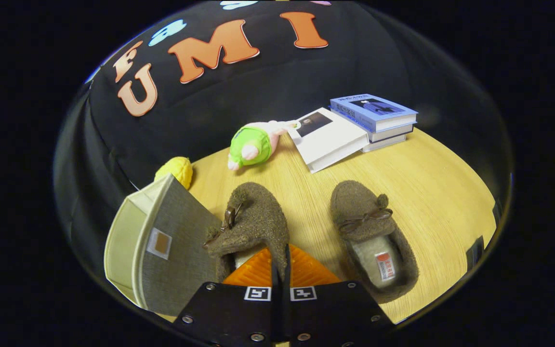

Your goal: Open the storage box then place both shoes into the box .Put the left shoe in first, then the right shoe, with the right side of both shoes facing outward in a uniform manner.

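The storage box [162,246], grey fabric outside and pale cream inside, stands on the wooden surface [431,193] just to the left of the tongs [281,267], with its lid swung open so that the interior shows on its far left side; a small tan label patch sits on the grey panel facing the camera. The tongs are pressed nearly together, pinching the heel edge of one brown fuzzy shoe [253,224], whose collar is bunched up between the two fingers while its toe points away, right beside the box wall. The second brown shoe [371,236] lies flat on the surface to the right, apart from the first, its pale lining and a small sewn tag visible, a little bow across its top. Beyond the shoes lie a green and pink plush toy [253,144], a yellow plush object [177,171] just behind the box, a white book [328,140] and, touching it, a stack of books [376,118] with a blue cover on top.
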`<state>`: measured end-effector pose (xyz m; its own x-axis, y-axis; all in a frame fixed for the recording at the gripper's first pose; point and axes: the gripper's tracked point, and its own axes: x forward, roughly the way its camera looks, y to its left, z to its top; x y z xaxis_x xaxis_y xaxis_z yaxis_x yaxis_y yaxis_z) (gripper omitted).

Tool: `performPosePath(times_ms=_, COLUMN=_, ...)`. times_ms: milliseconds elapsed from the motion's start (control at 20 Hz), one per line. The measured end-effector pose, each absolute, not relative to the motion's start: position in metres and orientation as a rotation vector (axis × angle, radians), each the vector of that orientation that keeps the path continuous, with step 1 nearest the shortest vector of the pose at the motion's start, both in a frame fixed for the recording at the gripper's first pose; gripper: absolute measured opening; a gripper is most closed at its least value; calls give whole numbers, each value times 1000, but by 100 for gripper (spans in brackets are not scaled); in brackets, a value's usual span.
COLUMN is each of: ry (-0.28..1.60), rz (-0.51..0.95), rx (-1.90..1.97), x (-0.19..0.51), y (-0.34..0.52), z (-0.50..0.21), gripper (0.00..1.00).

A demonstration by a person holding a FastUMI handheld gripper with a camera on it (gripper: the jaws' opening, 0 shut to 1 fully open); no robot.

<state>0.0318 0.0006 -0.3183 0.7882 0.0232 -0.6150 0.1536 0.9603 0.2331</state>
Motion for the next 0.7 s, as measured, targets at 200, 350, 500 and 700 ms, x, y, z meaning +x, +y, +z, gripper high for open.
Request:
performPosePath(times_ms=200, ry=591, rz=-45, rx=342, x=40, y=13, z=-260, gripper=0)
performPosePath(times_ms=350, ry=558, rz=-36, rx=355, x=46, y=27, z=-222, gripper=0)
performPosePath(times_ms=500, ry=537, rz=-29, rx=376, x=52, y=50, z=-195, gripper=0)
performPosePath(times_ms=700, ry=523, rz=23, rx=411, x=52, y=95, z=-179, gripper=0)
